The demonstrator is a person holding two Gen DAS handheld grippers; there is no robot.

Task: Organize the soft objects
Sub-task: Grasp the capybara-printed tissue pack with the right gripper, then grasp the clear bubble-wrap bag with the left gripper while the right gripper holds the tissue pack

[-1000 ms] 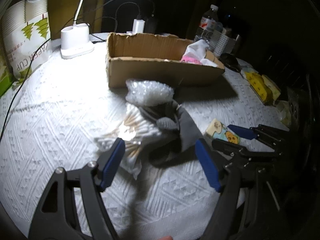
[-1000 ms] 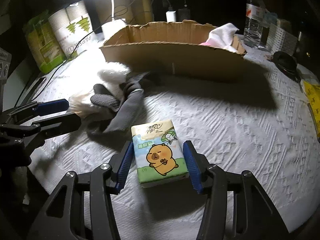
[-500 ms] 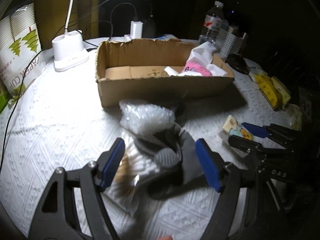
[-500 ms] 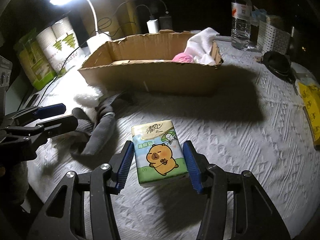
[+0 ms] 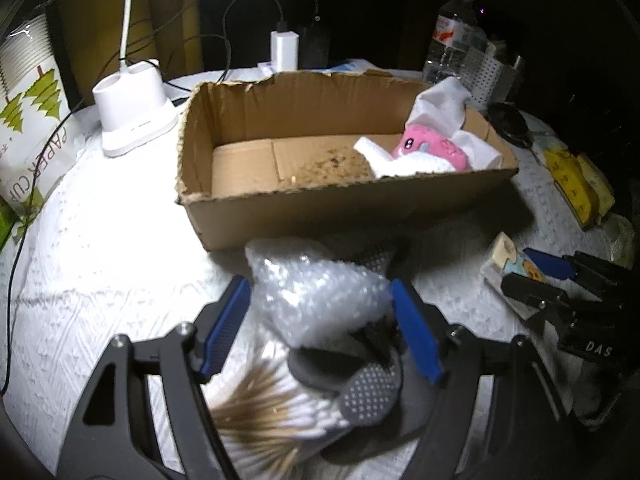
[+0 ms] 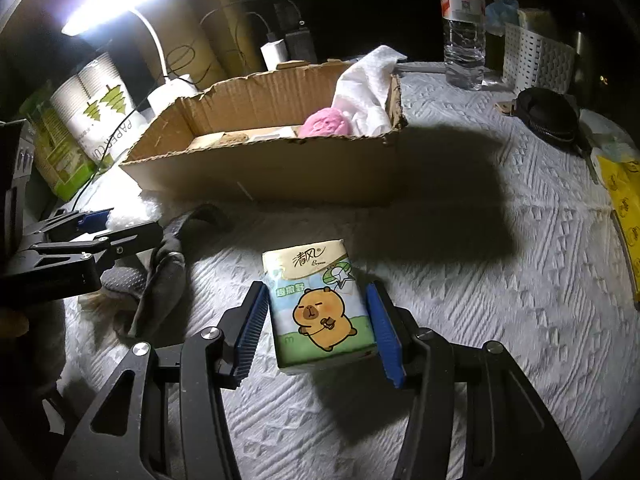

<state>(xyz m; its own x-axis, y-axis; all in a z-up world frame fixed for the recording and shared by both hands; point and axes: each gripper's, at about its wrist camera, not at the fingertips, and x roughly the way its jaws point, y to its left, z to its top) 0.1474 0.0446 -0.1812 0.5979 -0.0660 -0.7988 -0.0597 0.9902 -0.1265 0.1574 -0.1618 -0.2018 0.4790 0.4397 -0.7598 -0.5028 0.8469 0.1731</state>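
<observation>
Bubble wrap (image 5: 316, 296) now sits between the left gripper (image 5: 320, 324)'s spread blue fingers — a second ago they framed the grey sock (image 5: 360, 384), now beneath them. Right gripper (image 6: 318, 326) stays clamped on the tissue pack (image 6: 320, 308), lifted higher — cardboard box (image 5: 320, 204) ahead, likely next.

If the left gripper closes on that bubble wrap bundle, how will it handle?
The bubble wrap bundle looks crumpled and airy, so it will probably squash and weigh little. Its glossy film may slip against the pads. It touches the grey sock, which could drag.
</observation>
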